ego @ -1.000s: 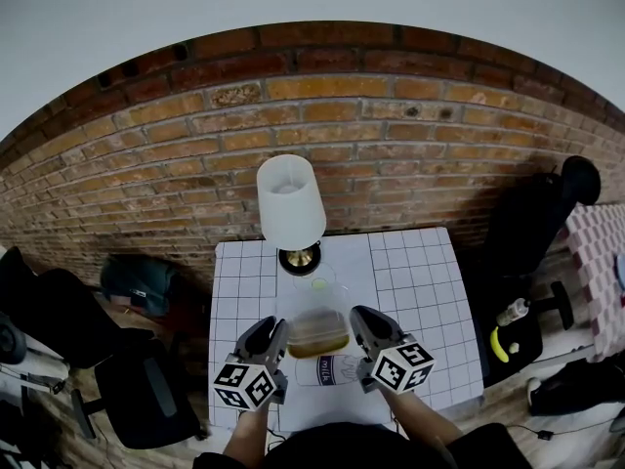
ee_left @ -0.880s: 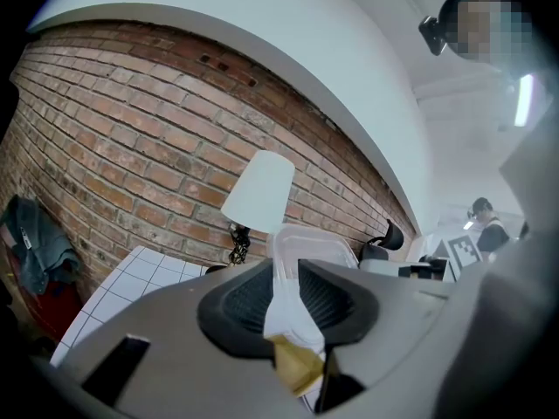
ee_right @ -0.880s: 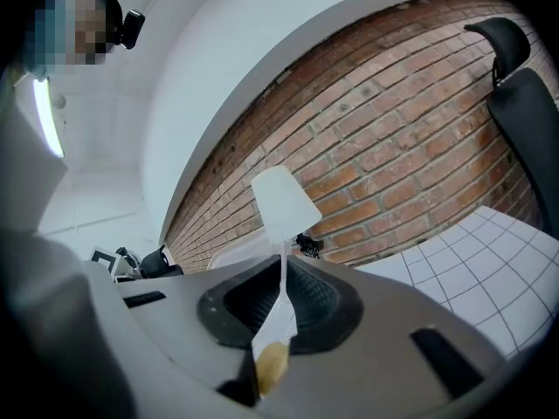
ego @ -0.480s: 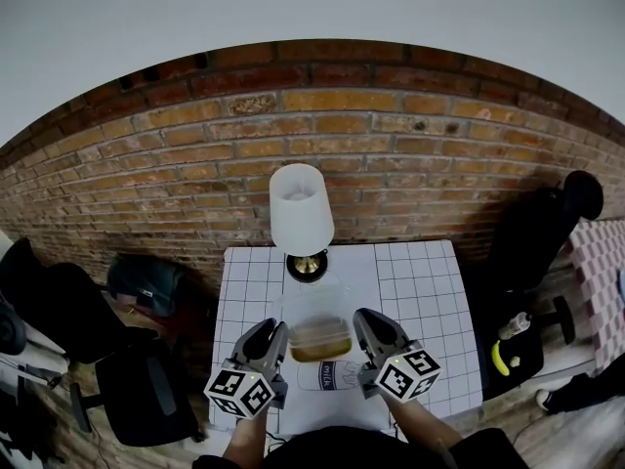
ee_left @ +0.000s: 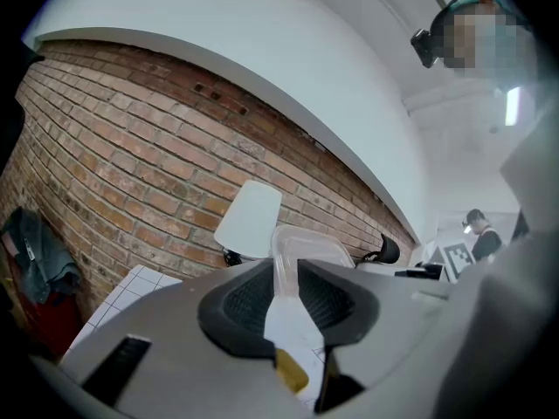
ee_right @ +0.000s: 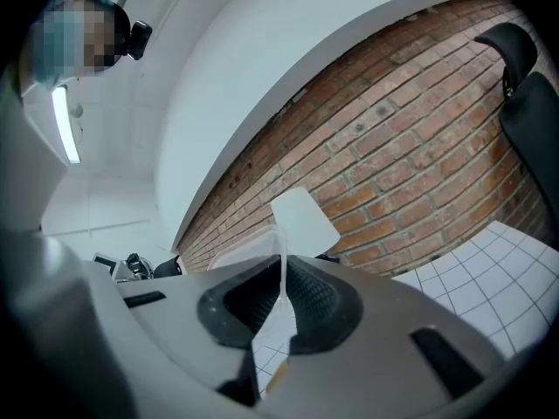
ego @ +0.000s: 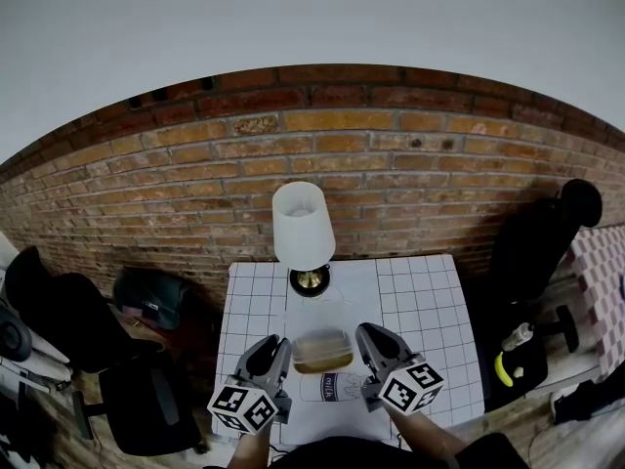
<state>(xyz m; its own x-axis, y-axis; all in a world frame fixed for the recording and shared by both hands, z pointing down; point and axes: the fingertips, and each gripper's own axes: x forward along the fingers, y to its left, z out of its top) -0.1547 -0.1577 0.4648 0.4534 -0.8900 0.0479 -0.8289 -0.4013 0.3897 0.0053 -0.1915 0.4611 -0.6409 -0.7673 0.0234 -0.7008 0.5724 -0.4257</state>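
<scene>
Background: a red brick wall [ego: 391, 164] under a plain pale surface fills the upper half of the head view. A white table [ego: 430, 291] with a black grid stands against it at lower centre. A lamp [ego: 303, 225] with a white shade and a brass base stands at the table's far edge.

Left gripper [ego: 269, 355], lower left of centre: its jaws are pressed onto the thin rim of a clear plastic container [ego: 321, 350]. The left gripper view confirms the pinch, with the rim [ee_left: 284, 278] clamped between the dark pads.

Right gripper [ego: 373, 348], lower right of centre: likewise clamped on the container's opposite rim [ee_right: 281, 264], seen edge-on between its pads in the right gripper view.

The container hangs between the two grippers over the table's near half. Its lower part holds a brownish content; the picture is blurred there.

A labelled item [ego: 327, 387] lies on the table just below the container; its kind cannot be made out.

Dark chairs stand at far left [ego: 59, 311] and far right [ego: 547, 233].
</scene>
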